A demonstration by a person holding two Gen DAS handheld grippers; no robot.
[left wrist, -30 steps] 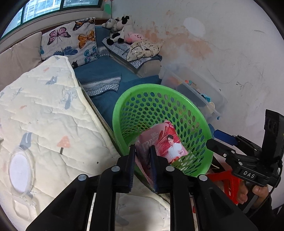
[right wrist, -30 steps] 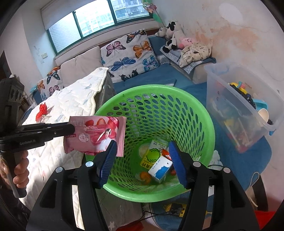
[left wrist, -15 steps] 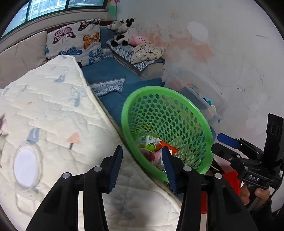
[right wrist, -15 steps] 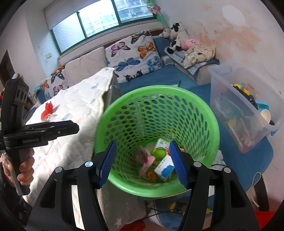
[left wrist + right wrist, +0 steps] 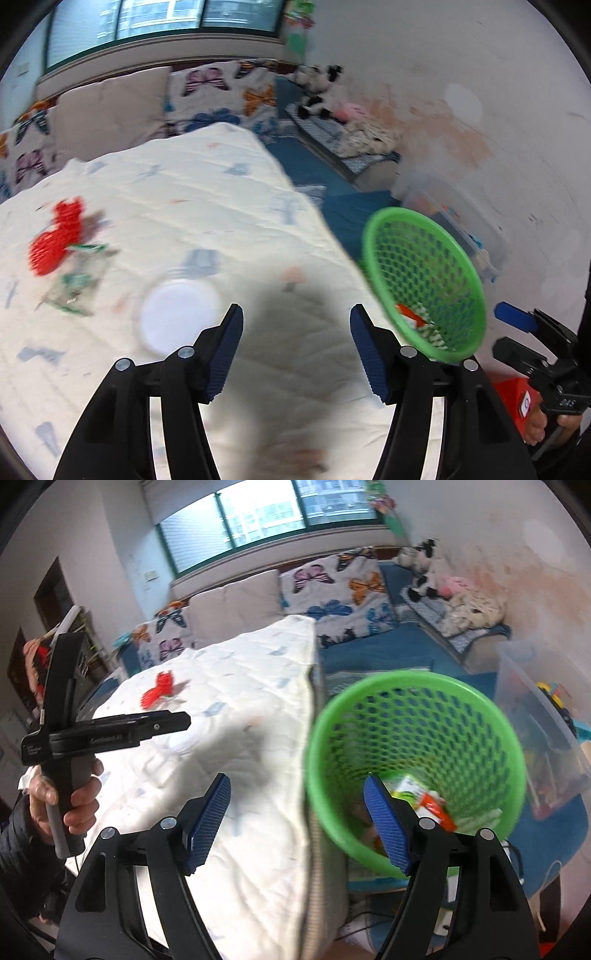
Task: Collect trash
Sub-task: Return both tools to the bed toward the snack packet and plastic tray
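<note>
the left wrist view looks forward and down, close over a cream quilted mattress (image 5: 207, 221), with a green perforated plastic basket (image 5: 424, 273) at its right. the right wrist view sits further right, angled down into the basket. both share mattress, basket and the butterfly-print cushions (image 5: 332, 587).

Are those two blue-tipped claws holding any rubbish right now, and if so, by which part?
Nothing is held. The left gripper and the right gripper both have nothing between their fingers, and their jaws are opening.
</note>
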